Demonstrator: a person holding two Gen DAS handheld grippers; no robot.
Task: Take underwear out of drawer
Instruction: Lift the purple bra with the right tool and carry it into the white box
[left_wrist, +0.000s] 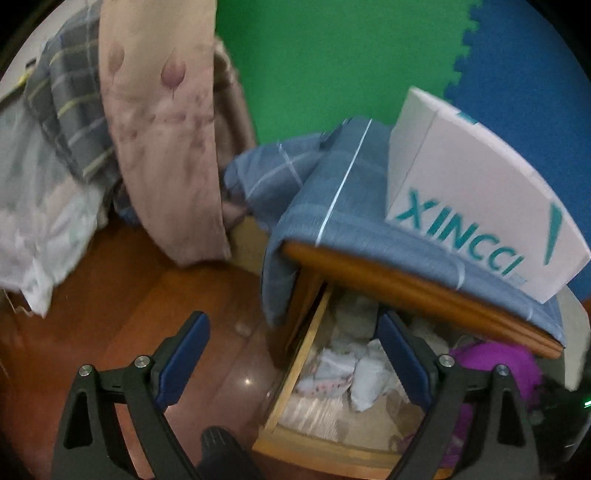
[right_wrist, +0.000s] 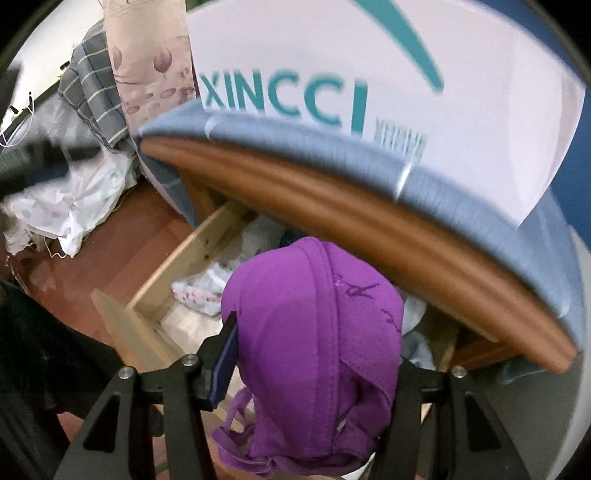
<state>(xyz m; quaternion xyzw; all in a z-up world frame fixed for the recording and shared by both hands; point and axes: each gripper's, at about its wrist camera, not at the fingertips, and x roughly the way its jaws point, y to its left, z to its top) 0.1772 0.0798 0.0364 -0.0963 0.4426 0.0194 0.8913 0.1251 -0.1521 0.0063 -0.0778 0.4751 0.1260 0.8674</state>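
Observation:
A wooden drawer stands pulled open under a nightstand top, with several pale folded garments inside. My right gripper is shut on a purple bra and holds it above the drawer; its right finger is hidden by the fabric. The purple bra also shows at the right of the left wrist view. My left gripper is open and empty, hovering over the drawer's left edge, left finger above the floor.
A white XINCCI box sits on a blue cloth draped over the nightstand top. A beige curtain, plaid bedding and white crumpled fabric lie left, above the wood floor.

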